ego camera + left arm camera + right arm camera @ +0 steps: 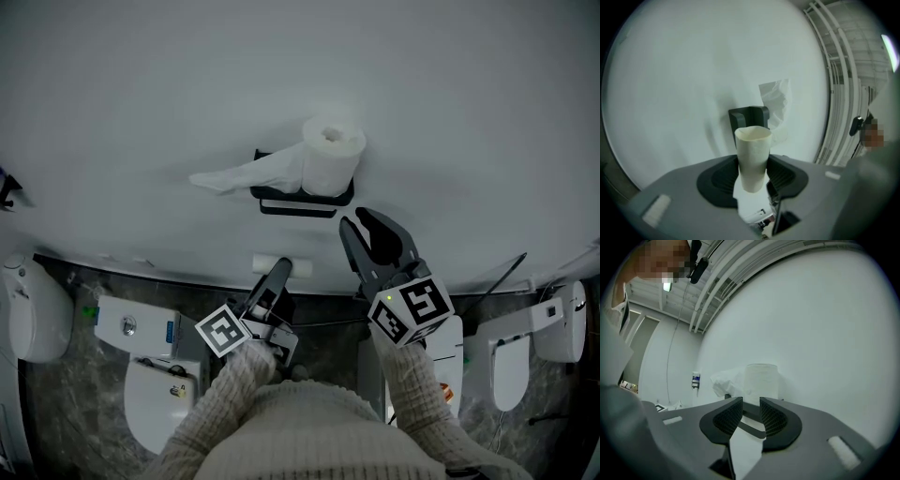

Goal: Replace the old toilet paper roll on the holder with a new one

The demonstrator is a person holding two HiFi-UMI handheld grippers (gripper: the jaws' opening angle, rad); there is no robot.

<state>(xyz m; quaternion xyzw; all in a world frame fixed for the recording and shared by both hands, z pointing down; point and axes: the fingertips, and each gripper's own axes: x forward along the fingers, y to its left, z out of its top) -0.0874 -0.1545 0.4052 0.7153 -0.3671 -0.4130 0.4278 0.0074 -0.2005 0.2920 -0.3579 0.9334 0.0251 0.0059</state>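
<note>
Two grippers point at the white wall (141,94). At lower centre of the head view, the left gripper (277,274) has its fingers closed on an empty cardboard tube (302,267). The right gripper (356,218) has its fingers a little apart, nothing between them. At upper centre, a full toilet paper roll (333,155) sits on the black holder (300,202), with its loose sheet (234,175) trailing left.

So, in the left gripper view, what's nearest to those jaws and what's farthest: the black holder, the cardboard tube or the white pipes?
1. The cardboard tube, held between the jaws.
2. The black holder, on the wall behind.
3. The white pipes, far right.
</note>
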